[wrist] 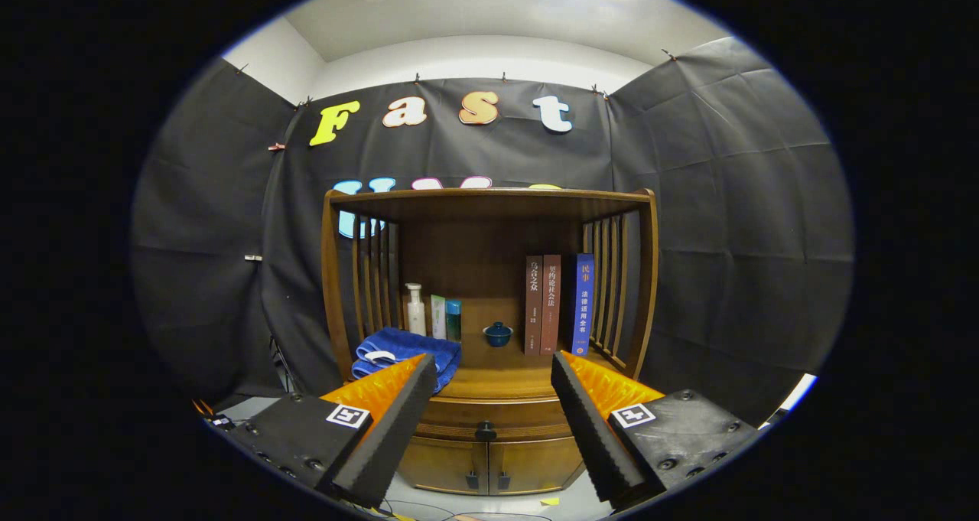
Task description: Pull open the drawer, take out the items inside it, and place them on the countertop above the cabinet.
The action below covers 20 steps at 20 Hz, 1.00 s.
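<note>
Spread wide and holding nothing, the hand-held gripper faces a wooden cabinet. Between its fingers, beyond them, sits the shut drawer with its dark knob, above two small doors. On the surface above lie a blue towel, a pale bottle, two small boxes, a blue lidded bowl and three upright books

fingers: wedge-shaped, ridged inner faces
mounts: black blocks, round screws
markings: square black-and-white tag on each mount
</note>
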{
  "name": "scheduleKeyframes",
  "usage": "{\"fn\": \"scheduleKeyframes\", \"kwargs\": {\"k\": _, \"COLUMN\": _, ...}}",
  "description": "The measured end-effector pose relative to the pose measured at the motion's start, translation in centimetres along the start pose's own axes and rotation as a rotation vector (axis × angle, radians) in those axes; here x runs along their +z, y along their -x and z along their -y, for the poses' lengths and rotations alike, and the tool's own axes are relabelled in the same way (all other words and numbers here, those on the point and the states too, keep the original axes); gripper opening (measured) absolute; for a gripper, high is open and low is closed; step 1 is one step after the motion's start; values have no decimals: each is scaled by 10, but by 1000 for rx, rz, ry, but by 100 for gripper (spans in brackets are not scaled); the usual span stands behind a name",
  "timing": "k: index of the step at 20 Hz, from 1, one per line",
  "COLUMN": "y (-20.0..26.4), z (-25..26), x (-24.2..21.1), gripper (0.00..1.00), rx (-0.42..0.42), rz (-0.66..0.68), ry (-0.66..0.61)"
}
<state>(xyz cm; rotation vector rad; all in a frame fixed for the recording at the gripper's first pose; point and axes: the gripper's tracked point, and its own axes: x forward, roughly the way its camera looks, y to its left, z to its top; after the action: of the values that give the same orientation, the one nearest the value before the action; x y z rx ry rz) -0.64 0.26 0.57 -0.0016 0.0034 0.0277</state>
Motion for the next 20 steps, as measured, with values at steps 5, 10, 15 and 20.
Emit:
{"fn": "scheduleKeyframes", "kwargs": {"k": 5, "y": 1, "z": -1, "x": -9, "gripper": 99, "rx": 6, "rz": -11, "ry": 1}}
{"fn": "scheduleKeyframes", "kwargs": {"k": 10, "y": -12, "z": -13, "x": -32, "gripper": 99, "rx": 18, "rz": -48, "ry": 7}}
{"fn": "scheduleKeyframes", "kwargs": {"k": 15, "y": -30, "z": -22, "x": -85, "gripper": 99, "rx": 32, "rz": -120, "ry": 10}}
{"fn": "scheduleKeyframes", "kwargs": {"k": 20, "y": -64, "z": -27, "x": -134, "gripper": 99, "rx": 30, "rz": -175, "ry": 9}}
